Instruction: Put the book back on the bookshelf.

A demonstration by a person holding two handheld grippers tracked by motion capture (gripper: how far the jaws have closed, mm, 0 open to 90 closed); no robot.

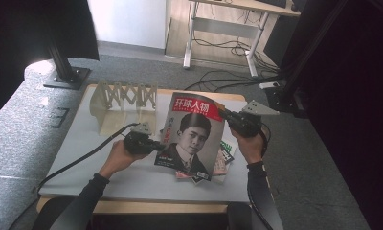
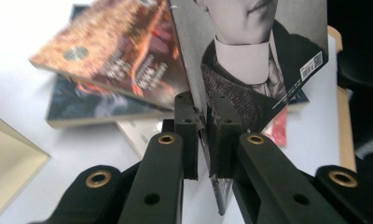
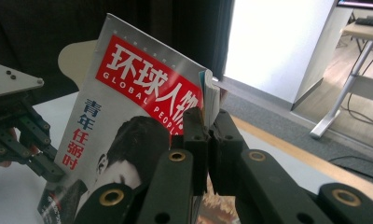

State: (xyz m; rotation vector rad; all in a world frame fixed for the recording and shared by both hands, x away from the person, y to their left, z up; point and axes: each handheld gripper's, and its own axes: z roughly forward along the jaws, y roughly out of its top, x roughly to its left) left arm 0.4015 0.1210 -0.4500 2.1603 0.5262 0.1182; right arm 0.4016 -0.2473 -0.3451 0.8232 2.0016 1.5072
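Black jaws of both tools, left tool [image 2: 204, 109] and right tool [image 3: 209, 125], clamped on the lifted magazine [image 1: 192, 134].

The high view looks forward and down over the table [image 1: 84, 158] from the person's side, well back. Each gripper view peers along its own jaws, close up, at the magazine [image 2: 268, 56] edge between its fingers; all three share that magazine [image 3: 128, 107].

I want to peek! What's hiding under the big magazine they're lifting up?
Under the lifted magazine lie more books in a loose pile on the table. Their corners poke out; how many there are is covered.
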